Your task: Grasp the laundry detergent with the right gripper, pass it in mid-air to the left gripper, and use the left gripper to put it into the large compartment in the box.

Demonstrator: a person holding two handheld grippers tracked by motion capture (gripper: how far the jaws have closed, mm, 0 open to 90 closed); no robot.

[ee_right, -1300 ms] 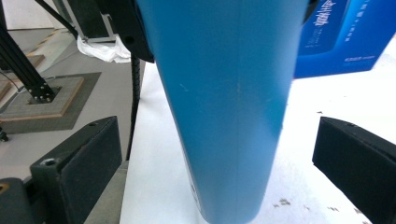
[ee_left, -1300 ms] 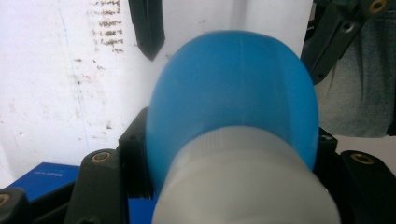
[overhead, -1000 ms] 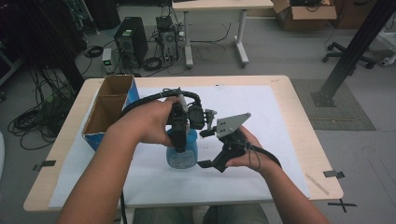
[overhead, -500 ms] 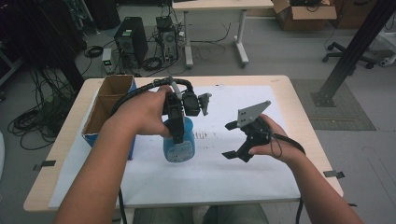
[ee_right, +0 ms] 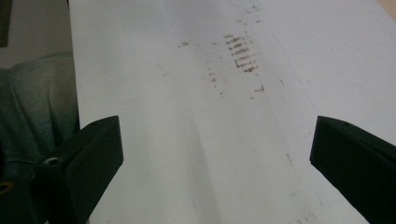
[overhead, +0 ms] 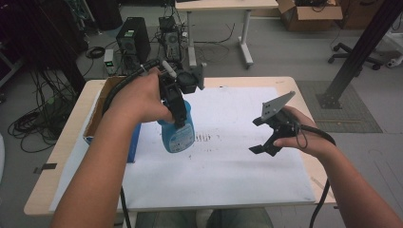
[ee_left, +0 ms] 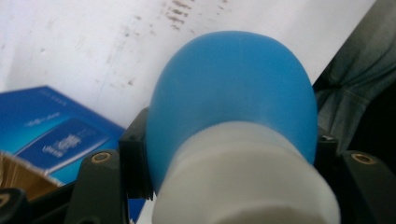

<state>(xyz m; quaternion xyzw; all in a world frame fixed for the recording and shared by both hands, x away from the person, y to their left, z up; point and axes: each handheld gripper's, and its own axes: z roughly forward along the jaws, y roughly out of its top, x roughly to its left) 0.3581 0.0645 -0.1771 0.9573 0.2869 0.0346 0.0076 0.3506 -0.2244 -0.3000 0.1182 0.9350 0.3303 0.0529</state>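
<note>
A blue plastic bottle (overhead: 178,132) with a white neck hangs from my left gripper (overhead: 175,110), which is shut on it just below the neck. In the left gripper view the bottle (ee_left: 233,93) bulges between the two black jaws of the left gripper (ee_left: 229,177), bottom pointing at the sheet. It is over the left part of the white sheet (overhead: 228,166), beside the box; I cannot tell if it touches the sheet. My right gripper (overhead: 257,136) is held open over the sheet's right part, apart from the bottle. The right gripper (ee_right: 215,154) has nothing between its wide-spread jaws.
A cardboard box with blue sides (overhead: 100,104) stands at the table's left edge, close to the bottle; its blue side (ee_left: 56,135) shows in the left gripper view. Brown stains (overhead: 202,138) mark the sheet's middle. Computers and cables lie on the floor beyond the table.
The right gripper drew away from the bottle to the right, with its jaws apart. The left gripper carried the bottle up and a little left, toward the box.
</note>
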